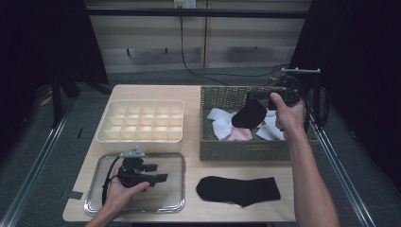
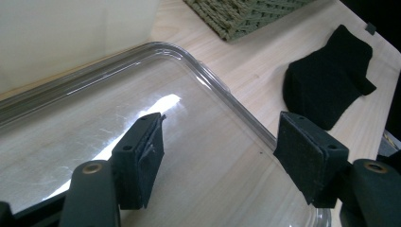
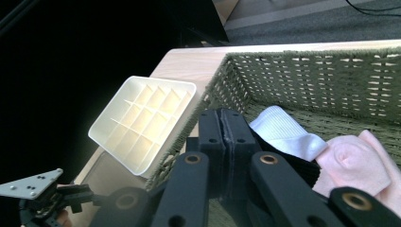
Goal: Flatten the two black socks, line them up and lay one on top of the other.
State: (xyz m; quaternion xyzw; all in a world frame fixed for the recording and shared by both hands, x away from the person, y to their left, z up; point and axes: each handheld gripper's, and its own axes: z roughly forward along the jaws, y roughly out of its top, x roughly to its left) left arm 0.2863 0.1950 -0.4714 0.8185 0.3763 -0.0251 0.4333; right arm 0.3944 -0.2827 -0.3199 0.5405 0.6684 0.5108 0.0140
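Note:
My right gripper (image 1: 254, 100) is over the wicker basket (image 1: 246, 150), shut on a black sock (image 1: 249, 115) that hangs from it above the other socks. In the right gripper view the jaws (image 3: 226, 127) are pressed together, with black fabric (image 3: 302, 166) under them. A second black sock (image 1: 239, 190) lies flat on the table near the front edge. My left gripper (image 1: 158, 172) rests open over the clear tray (image 1: 175, 201). Its jaws (image 2: 222, 127) stand wide apart with nothing between them, and the flat black sock (image 2: 326, 80) lies beyond the tray rim (image 2: 222, 90).
A cream divided organizer (image 1: 142, 121) sits behind the tray, left of the basket. White socks (image 3: 288, 130) and a pink sock (image 3: 359, 161) lie in the basket. Table edges are close at front and left. A cable runs on the floor behind.

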